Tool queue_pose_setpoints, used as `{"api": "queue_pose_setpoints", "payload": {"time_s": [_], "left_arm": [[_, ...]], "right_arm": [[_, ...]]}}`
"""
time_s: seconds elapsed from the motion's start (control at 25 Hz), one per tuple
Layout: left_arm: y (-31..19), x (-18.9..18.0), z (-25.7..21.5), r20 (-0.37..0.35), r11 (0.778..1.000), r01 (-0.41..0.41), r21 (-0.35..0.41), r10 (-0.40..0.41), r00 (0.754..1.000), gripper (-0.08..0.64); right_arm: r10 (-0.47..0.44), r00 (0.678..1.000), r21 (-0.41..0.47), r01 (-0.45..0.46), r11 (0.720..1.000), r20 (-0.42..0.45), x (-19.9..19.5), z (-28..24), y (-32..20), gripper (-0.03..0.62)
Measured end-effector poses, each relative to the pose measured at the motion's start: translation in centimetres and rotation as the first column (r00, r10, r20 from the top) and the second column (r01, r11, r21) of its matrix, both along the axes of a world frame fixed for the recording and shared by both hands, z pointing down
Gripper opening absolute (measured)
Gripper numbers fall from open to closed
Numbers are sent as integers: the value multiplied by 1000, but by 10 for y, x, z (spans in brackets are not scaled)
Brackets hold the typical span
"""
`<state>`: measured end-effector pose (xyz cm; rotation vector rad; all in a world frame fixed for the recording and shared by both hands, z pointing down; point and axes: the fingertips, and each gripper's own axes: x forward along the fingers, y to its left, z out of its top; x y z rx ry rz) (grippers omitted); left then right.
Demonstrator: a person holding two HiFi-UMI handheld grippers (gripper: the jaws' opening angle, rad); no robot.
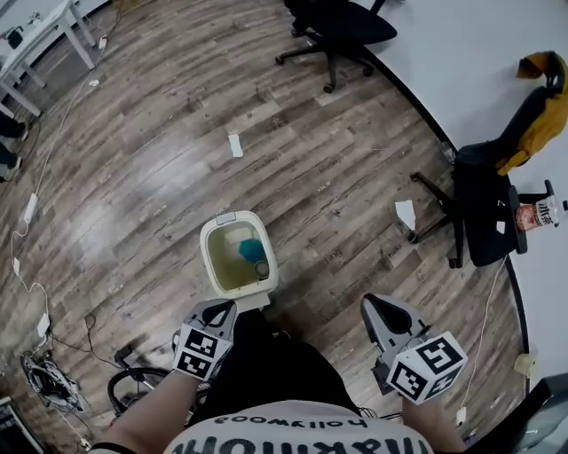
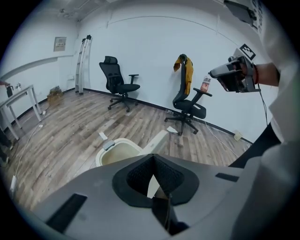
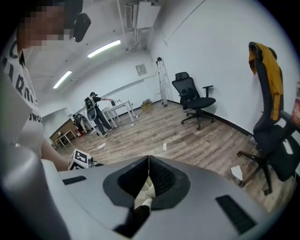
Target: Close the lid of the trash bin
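Nothing done yet tbh. Cream plastic trash bin sits on grey-brown wood plank floor, dead ahead at 12 o'clock, lid standing up at near edge, blue scrap visible inside. Left gripper at bin's 6 o'clock, just beside lid, jaws pinched together, empty. Right gripper off at 4 o'clock, well apart, also pinched closed, empty. Left to do, I reckon: whole job, push lid down.

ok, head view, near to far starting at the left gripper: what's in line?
left gripper → open trash bin → paper strip on the floor → black office chair
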<state>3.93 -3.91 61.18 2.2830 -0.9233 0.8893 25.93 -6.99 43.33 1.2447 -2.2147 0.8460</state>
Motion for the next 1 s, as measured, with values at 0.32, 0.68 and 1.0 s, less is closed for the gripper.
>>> {"api": "queue_pose_setpoints", "payload": {"time_s": [0.32, 0.68, 1.0], "left_arm": [[-84, -18, 42, 8, 999, -14, -51, 14, 1000, 6], [-162, -35, 127, 18, 988, 43, -150, -41, 999, 7], [-189, -40, 201, 63, 966, 76, -249, -62, 996, 8]], "right_arm": [[57, 998, -103, -54, 993, 23, -17, 47, -42, 11], [112, 993, -233, -103, 967, 25, -22, 115, -74, 11], [148, 987, -372, -116, 921, 60, -52, 167, -58, 11]]}}
